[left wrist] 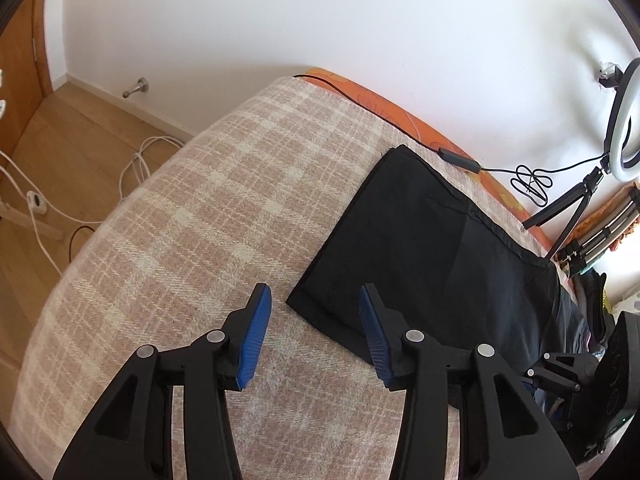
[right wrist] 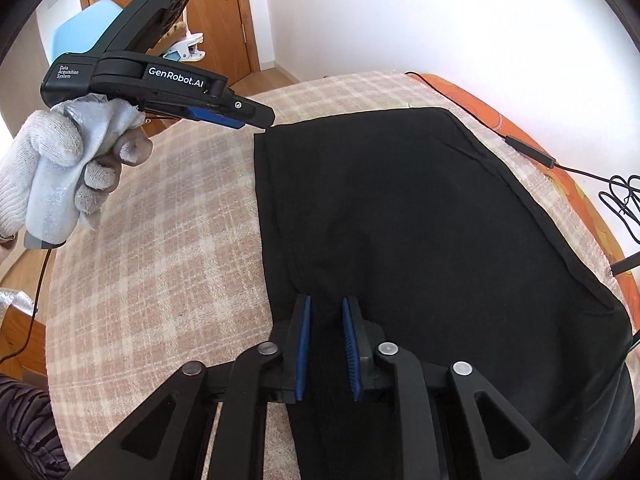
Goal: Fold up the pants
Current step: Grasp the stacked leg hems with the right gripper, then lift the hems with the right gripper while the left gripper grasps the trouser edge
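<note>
Nearest in the right wrist view, the right gripper (right wrist: pixel 326 344) hangs low over the black pants (right wrist: pixel 400 220), its blue-padded fingers (right wrist: pixel 303 348) drawn close together with a narrow gap; whether they pinch any cloth cannot be told from here. The pants lie spread flat on the bed's checked beige blanket (right wrist: pixel 168 240), folded over with a straight edge on the left. Farther off, a white-gloved left hand (right wrist: pixel 60 172) holds the left gripper (right wrist: pixel 256 120), whose tip sits just above the far left corner of the pants. In its own view the left gripper (left wrist: pixel 316 320) has its fingers (left wrist: pixel 254 336) released, nothing between them, blanket and the near corner of the pants (left wrist: pixel 420 248) below. Beyond, a black cable (left wrist: pixel 384 116) runs along the orange mattress edge (left wrist: pixel 400 108) to a ring light (left wrist: pixel 624 128) by the white wall.
</note>
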{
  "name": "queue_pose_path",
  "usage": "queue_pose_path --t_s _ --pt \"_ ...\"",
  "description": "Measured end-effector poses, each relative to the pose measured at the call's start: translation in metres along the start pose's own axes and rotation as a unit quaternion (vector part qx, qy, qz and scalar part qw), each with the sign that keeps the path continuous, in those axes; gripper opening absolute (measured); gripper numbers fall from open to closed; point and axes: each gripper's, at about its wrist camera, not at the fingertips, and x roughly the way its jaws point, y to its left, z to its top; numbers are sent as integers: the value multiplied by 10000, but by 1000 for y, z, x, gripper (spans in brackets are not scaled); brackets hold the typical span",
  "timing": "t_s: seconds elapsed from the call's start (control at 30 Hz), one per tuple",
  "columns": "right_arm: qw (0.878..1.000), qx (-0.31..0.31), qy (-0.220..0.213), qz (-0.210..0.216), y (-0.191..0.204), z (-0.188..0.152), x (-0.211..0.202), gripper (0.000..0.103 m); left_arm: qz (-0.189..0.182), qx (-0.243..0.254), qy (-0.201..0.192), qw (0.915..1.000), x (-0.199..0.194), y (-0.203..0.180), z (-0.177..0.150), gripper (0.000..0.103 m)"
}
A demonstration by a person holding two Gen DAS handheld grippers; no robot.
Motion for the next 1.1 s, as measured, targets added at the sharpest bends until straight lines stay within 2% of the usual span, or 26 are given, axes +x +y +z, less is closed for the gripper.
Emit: queue_pose_path --t_s 0.07,0.3,0.43,0.57,0.63,0.73,0.77,0.83,0.87,0.93,1.1 --pt "10000 4 -16 -20 1 3 1 0 -62 -81 29 9999 3 0 0 44" --pt "9996 -195 -42 192 11 5 -2 0 -58 -328 58 9994 10 5 -3 44" --pt "10000 -21 84 19 8 8 3 0 -71 -213 -2 9997 11 0 -5 44" --pt "9999 80 -54 -127 2 11 1 0 -225 -426 -60 9988 13 3 -2 44" --pt "9997 238 -94 -20 -4 11 -1 4 -255 -371 -97 9989 16 -1 -1 44" --pt "9991 364 -63 188 -10 6 -6 17 -155 -224 -177 9995 18 -9 -1 44" --pt "9991 397 -46 172 -11 4 -7 25 -165 -253 -197 9994 19 -10 0 44" --pt "9984 508 -100 242 -13 1 -13 29 -277 -352 -189 9988 20 -8 1 25" --pt "9977 602 -143 291 -16 0 -16 31 -338 -408 -150 9985 22 -7 1 10" --pt "9955 835 -259 371 -23 -2 -26 33 -382 -386 -212 9983 20 -10 -1 10" --pt "9849 1521 -517 651 -56 6 -49 39 -463 214 -619 9968 0 -34 -6 9"
